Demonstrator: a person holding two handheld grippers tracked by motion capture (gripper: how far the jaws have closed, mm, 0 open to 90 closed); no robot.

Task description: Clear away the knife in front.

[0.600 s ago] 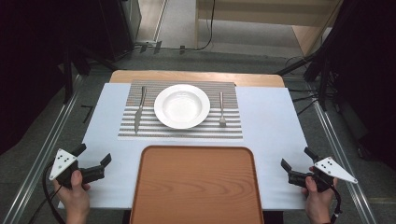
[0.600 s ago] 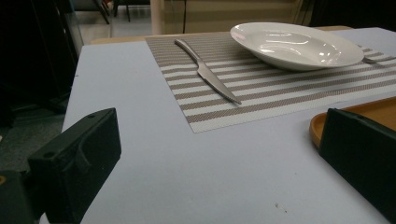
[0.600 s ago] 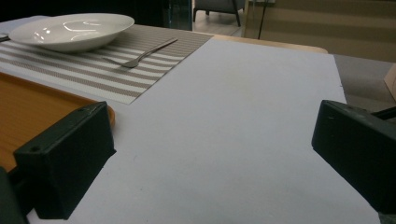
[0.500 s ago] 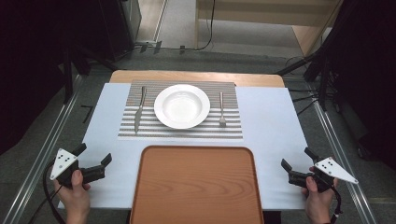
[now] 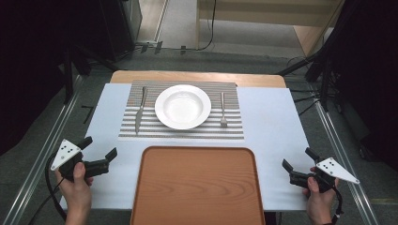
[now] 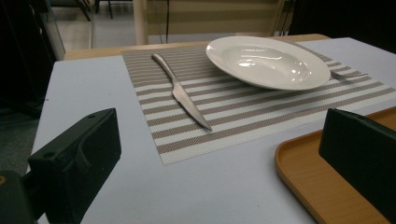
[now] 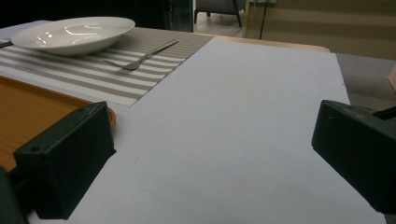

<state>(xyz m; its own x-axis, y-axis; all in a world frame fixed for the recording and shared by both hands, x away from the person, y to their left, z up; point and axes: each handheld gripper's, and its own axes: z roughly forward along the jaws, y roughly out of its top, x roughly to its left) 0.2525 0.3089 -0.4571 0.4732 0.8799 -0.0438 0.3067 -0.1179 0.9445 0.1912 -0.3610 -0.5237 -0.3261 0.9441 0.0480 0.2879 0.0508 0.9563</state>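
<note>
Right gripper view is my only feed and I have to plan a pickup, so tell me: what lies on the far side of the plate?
Observer: A knife lies on the striped mat beside the plate, opposite the fork.
Operator: Which way does its blade point?
Observer: Toward the person; the handle points to the far edge of the table.
Operator: Is anything on the tray?
Observer: No, the wooden tray is bare across its whole surface.
Operator: And the left claw?
Observer: The left claw is open and holds nothing, near the tray's left edge.
</note>
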